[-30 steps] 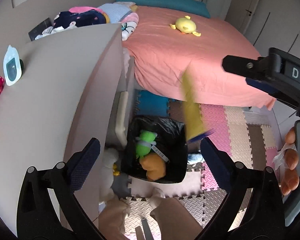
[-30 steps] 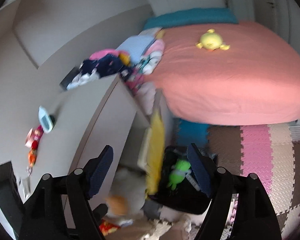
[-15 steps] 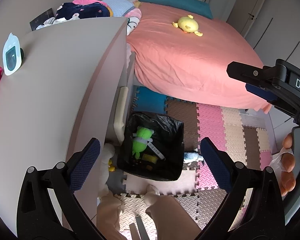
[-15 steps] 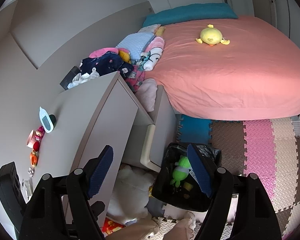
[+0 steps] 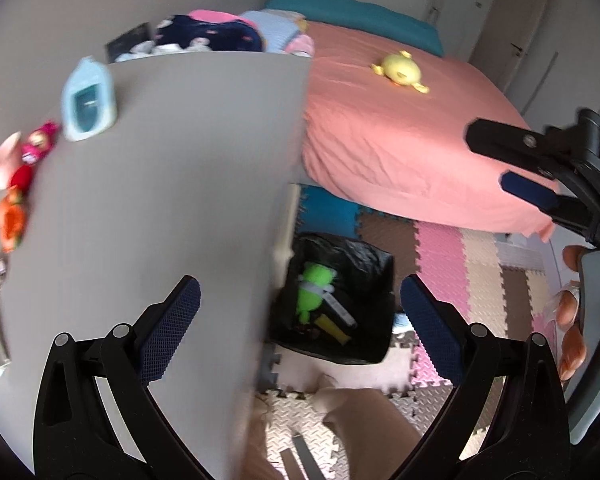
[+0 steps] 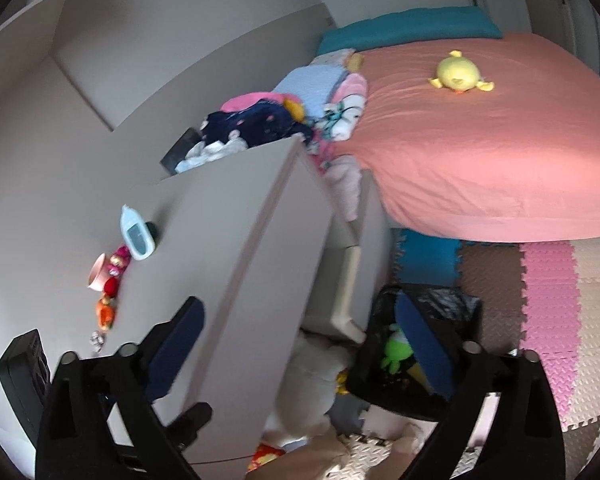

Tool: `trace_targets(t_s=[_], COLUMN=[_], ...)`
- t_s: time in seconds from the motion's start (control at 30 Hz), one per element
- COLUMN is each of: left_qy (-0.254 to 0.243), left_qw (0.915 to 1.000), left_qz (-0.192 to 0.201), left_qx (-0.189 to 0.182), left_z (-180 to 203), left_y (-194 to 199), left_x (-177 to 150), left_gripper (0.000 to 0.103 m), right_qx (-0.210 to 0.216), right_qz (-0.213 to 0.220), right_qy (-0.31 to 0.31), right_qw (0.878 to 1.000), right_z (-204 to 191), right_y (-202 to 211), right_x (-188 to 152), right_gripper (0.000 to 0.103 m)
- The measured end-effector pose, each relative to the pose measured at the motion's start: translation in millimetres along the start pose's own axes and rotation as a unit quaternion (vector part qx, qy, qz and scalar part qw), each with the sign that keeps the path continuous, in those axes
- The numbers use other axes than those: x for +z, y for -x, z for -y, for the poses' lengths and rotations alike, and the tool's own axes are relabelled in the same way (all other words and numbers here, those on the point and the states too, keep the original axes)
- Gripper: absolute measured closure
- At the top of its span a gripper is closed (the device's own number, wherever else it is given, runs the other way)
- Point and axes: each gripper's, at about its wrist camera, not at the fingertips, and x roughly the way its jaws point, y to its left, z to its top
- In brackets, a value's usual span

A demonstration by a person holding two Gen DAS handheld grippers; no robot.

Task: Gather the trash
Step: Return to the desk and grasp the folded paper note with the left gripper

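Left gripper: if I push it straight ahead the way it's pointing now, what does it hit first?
Probably the edge of the grey desk top, or just past it the black-lined bin. The left gripper straddles that edge; depth is unclear.

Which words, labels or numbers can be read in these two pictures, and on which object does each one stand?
No text can be read with certainty.
White marking on the right gripper body at the left wrist view's right edge: cut off, unreadable.
Screen of the pale blue device on the grey desk: blurred, no digits legible.
Strip label in the black bin: too small.
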Motion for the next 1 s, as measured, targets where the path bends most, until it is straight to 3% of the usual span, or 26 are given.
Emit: trace_targets(t_s=[0.17, 0.33, 0.7, 1.0], left_qy=[0.030, 0.068, 0.151, 0.200], left_qw=[0.9987, 0.9936, 0.9751, 0.9662], left_qz=[0.014, 0.025, 0.023, 0.002], left_qx=[0.039, 0.087, 0.161, 0.162], left_z=[-51, -107, -208, -260], left_y=[25, 50, 78, 66], left_x=[-9, -24, -65, -86], left_gripper=[0.006, 0.006, 0.006, 0.006], right_qx=[0.006, 0.021, 0.110, 0.135], right_qz=[0.014, 0.029, -0.039, -0.072], right_qy=[0.033, 0.115, 0.136, 0.187], right_qw=[0.999, 0.993, 0.984, 0.970], right_z=[-38, -90, -175, -246], right_y=[-8, -21, -58, -87], right_x=[-4, -17, -39, -63], right_gripper=[0.003, 0.003, 0.003, 0.003])
